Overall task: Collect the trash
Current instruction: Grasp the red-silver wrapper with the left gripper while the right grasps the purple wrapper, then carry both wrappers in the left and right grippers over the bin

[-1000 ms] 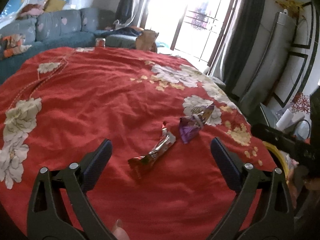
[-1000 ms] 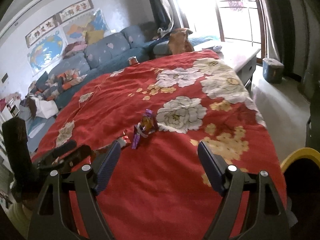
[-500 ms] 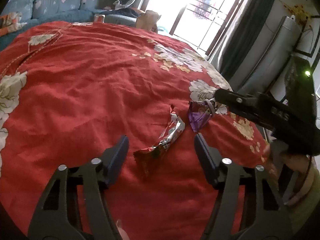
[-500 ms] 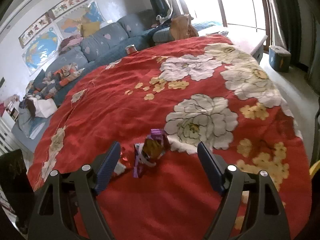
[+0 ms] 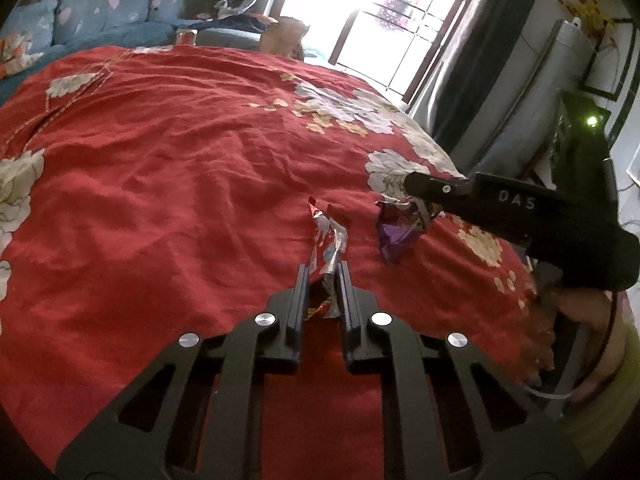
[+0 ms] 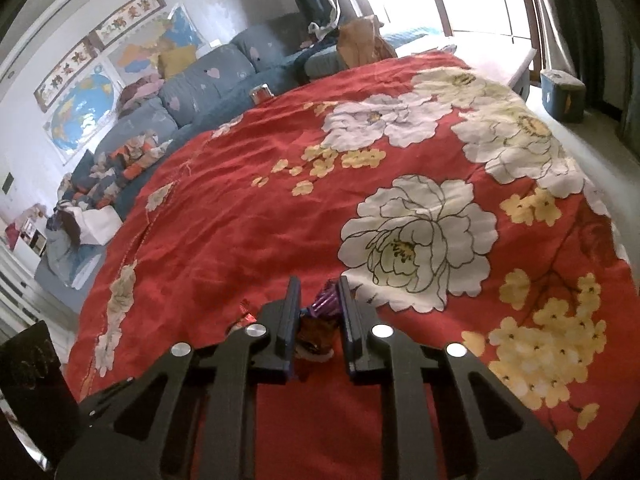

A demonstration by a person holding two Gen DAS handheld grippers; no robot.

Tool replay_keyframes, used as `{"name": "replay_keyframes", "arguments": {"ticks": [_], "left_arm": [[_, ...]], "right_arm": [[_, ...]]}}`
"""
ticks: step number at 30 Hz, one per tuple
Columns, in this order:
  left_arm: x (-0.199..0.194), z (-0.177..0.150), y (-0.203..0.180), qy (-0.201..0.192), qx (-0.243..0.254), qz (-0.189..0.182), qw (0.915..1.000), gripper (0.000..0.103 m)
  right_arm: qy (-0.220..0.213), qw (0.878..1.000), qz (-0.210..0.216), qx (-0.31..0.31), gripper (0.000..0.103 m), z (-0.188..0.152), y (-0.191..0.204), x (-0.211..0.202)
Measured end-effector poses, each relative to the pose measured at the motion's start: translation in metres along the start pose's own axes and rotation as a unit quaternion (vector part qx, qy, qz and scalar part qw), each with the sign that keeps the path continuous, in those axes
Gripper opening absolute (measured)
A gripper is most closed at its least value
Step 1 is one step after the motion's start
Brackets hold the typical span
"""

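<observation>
A crumpled silver-and-red wrapper (image 5: 330,236) lies on the red flowered bedspread (image 5: 160,180). My left gripper (image 5: 323,270) is closing on the wrapper's near end, and its pads press the foil. To its right lies a purple wrapper (image 5: 394,240). The right gripper (image 5: 418,202) reaches in from the right and pinches its top. In the right wrist view, my right gripper (image 6: 318,284) is closing with the purple wrapper (image 6: 326,304) squeezed between its pads. A bit of the silver wrapper (image 6: 244,316) shows at its left.
A blue sofa (image 6: 208,80) with piled clothes runs along the far side of the bed, with a can (image 6: 260,93) and a brown paper bag (image 6: 362,42) near it. A blue bin (image 6: 562,96) stands on the floor by the bright window. A hand (image 5: 576,320) holds the right gripper.
Both grippers have gone from wide open to pinched on their wrappers. The right gripper came in and down over the purple wrapper. The silver wrapper's far end is lifted and bunched.
</observation>
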State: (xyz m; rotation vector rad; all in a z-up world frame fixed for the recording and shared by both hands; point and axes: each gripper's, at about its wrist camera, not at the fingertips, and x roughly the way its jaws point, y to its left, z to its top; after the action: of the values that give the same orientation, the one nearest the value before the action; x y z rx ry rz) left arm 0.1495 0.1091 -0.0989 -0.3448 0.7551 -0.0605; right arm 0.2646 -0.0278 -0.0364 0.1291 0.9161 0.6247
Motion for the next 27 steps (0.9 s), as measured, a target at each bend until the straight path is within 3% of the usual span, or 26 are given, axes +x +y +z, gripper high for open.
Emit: {"name": "replay_keyframes", "arguments": {"ticks": [27], "left_arm": [[-0.022,-0.009,-0.078,-0.015,0.065,-0.052,0.9964,0.007]], "right_arm": [[-0.093,0.995,-0.038,0.021,0.017,-0.035,-0.048,-0.116]]}}
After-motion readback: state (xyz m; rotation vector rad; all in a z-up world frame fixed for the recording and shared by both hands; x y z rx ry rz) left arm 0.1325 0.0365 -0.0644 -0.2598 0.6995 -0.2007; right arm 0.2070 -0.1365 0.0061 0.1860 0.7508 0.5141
